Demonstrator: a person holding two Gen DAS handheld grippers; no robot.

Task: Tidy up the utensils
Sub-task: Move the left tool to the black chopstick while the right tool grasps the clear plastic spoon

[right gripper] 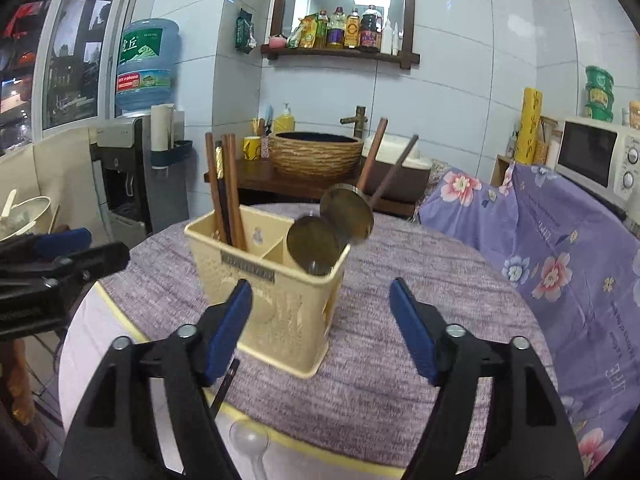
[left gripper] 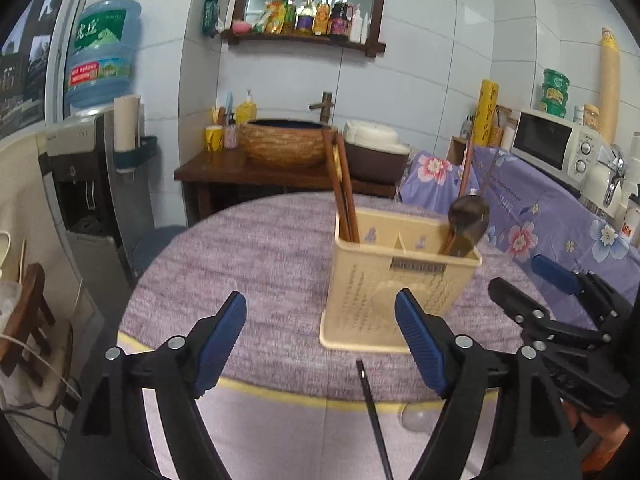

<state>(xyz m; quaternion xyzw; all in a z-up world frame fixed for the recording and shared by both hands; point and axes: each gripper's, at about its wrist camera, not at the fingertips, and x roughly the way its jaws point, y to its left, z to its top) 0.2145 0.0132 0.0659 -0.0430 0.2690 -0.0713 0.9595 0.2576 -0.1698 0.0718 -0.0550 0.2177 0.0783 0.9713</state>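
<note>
A cream plastic utensil holder (left gripper: 396,288) (right gripper: 276,284) stands on the round table (left gripper: 248,264) (right gripper: 420,320). Its left compartment holds several brown chopsticks (left gripper: 342,184) (right gripper: 226,188). Its right compartment holds two spoons (left gripper: 466,218) (right gripper: 332,228) with wooden handles. One dark chopstick (left gripper: 374,416) (right gripper: 224,384) lies on the table's near edge, in front of the holder. My left gripper (left gripper: 320,340) is open and empty, just short of the holder. My right gripper (right gripper: 320,328) is open and empty, also facing the holder; it shows at the right in the left wrist view (left gripper: 520,292).
The table has a purple woven cloth with a yellow rim. A clear round object (right gripper: 248,438) lies near that rim. Behind are a wooden stand with a woven basin (left gripper: 286,142), a water dispenser (left gripper: 100,140), and a floral-covered counter (right gripper: 560,248) with a microwave (left gripper: 556,146).
</note>
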